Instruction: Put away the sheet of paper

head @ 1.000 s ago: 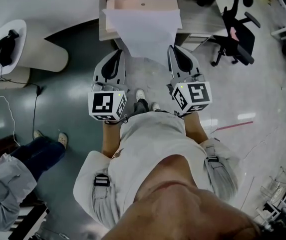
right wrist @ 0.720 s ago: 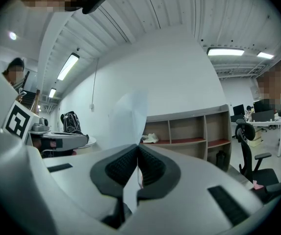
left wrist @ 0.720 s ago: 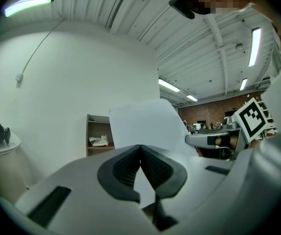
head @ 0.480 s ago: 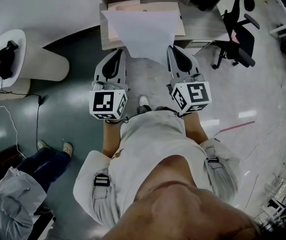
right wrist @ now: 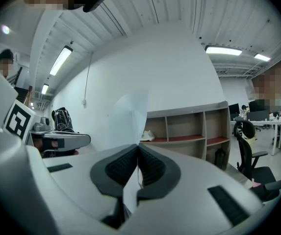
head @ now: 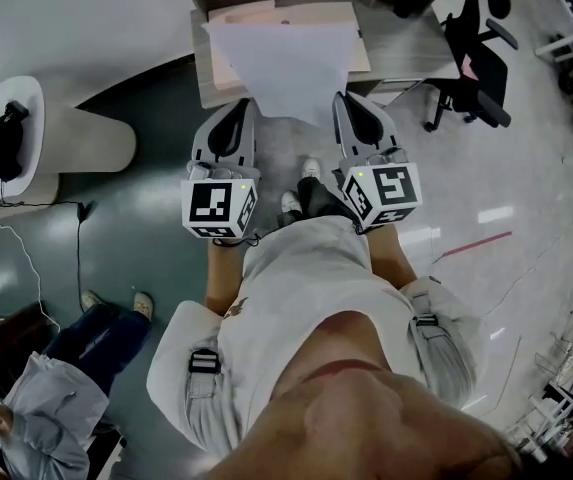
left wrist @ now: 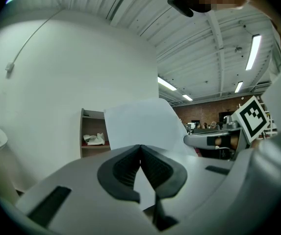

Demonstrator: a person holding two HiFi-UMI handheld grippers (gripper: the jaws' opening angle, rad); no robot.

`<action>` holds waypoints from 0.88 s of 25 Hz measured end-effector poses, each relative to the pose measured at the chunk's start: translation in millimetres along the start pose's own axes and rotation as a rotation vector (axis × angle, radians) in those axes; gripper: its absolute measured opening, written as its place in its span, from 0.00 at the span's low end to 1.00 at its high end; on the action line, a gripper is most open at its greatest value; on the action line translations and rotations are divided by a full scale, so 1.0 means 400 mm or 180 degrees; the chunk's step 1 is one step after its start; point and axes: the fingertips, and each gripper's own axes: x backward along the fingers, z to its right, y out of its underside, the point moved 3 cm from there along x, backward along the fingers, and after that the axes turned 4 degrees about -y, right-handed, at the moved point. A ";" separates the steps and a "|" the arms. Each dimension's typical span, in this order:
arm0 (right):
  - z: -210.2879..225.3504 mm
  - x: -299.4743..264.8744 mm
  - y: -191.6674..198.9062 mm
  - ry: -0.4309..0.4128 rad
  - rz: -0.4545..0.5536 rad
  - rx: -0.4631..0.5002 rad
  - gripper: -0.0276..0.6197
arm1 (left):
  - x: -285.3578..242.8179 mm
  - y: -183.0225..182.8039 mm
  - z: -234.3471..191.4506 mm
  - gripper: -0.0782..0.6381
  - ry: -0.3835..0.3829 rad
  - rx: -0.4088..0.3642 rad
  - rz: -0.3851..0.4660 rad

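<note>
Closer now to the shelf unit [head: 411, 53], left gripper [head: 243, 105] and right gripper [head: 345, 98] each clamp a corner of the sheet of paper [head: 286, 58]; keep both level, moving together.

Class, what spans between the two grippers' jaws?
The sheet of paper, clamped by both the left gripper and the right gripper; the head view shows it.

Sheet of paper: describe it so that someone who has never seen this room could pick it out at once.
Find the shelf at the head view's top. Before it, the left gripper and right gripper each pinch a near corner of the sheet. It is plain white and held aloft, unlike the tan board beneath.
</note>
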 end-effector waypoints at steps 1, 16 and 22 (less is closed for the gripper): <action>0.006 -0.010 -0.001 -0.0008 0.0002 -0.0003 0.07 | -0.010 -0.002 -0.005 0.14 -0.0009 -0.0006 0.0000; 0.130 -0.208 -0.013 -0.0207 -0.0013 0.0038 0.07 | -0.222 -0.013 -0.085 0.14 -0.0159 -0.0040 0.0009; 0.184 -0.289 -0.023 -0.0334 -0.0022 0.0059 0.07 | -0.309 -0.007 -0.105 0.14 -0.0240 -0.0055 -0.0026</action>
